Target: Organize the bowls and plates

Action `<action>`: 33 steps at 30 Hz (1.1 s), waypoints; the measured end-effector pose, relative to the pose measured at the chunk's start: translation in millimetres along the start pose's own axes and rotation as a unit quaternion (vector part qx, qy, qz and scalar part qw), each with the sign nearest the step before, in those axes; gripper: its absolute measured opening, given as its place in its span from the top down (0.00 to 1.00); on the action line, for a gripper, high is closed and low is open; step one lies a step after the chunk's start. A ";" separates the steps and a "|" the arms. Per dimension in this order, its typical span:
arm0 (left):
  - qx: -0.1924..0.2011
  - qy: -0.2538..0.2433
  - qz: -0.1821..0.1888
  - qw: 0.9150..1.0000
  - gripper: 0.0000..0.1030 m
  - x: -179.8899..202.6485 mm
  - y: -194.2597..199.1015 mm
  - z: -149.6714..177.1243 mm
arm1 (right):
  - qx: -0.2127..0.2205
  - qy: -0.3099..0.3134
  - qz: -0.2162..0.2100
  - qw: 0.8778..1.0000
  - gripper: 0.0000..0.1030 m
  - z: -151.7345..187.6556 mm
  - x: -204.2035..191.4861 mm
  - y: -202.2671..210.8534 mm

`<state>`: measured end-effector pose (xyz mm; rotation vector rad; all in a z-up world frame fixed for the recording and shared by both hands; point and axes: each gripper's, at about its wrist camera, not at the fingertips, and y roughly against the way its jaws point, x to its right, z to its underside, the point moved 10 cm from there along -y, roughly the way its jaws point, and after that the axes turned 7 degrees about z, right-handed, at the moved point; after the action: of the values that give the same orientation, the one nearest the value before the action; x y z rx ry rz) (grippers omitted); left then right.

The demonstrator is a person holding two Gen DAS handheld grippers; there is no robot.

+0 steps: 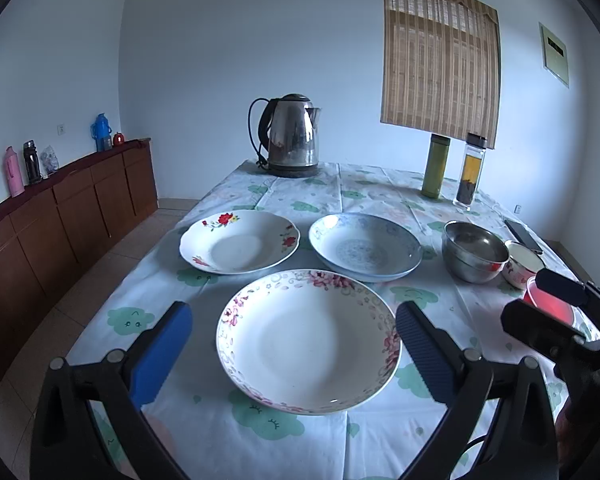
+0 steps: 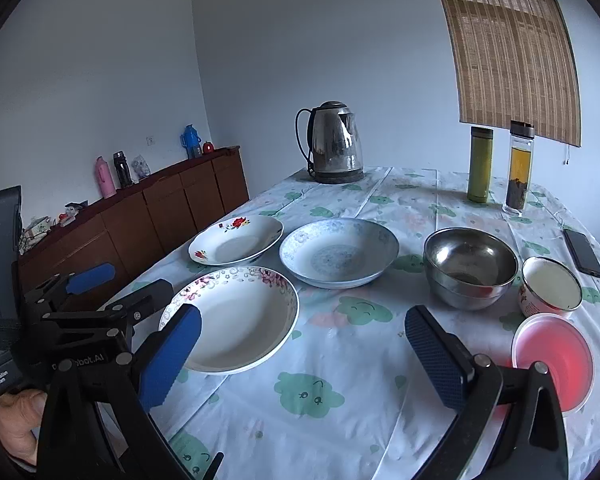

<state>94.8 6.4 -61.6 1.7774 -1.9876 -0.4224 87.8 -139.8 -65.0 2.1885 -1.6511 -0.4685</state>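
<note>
Your left gripper [image 2: 100,284] reads "Data Acquisition System" at 8 o'clock; both its jaws and your right gripper's [image 2: 304,332] gape wide, empty.

Each gripper, left [image 1: 294,342] and right [image 2: 302,346], has a black frame with silver pivot screws and 2 blue ribbed pads [image 2: 168,360], while the left one's body, at 9 o'clock in the right-wrist view, carries white lettering.

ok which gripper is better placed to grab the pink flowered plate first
Left. The left gripper is open with the pink flowered plate lying directly between its fingers. The right gripper is open over bare tablecloth, with that plate off to its left.
</note>
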 end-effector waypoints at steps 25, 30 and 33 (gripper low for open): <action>-0.002 -0.001 0.001 1.000 0.00 -1.5 -2.2 1.7 | -0.003 0.024 0.003 1.000 0.01 4.4 -9.1 -2.6; -0.009 0.003 -0.002 1.000 0.00 -7.4 -9.3 5.6 | -0.006 0.025 -0.003 1.000 0.01 5.0 -10.9 -8.0; -0.016 0.009 0.001 1.000 0.00 -11.1 -16.4 10.0 | -0.013 0.031 -0.008 0.999 0.01 7.4 -14.9 -13.6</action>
<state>104.7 14.7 -79.7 1.7541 -1.9586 -0.4332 92.0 -122.6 -77.3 2.1763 -1.5888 -0.4181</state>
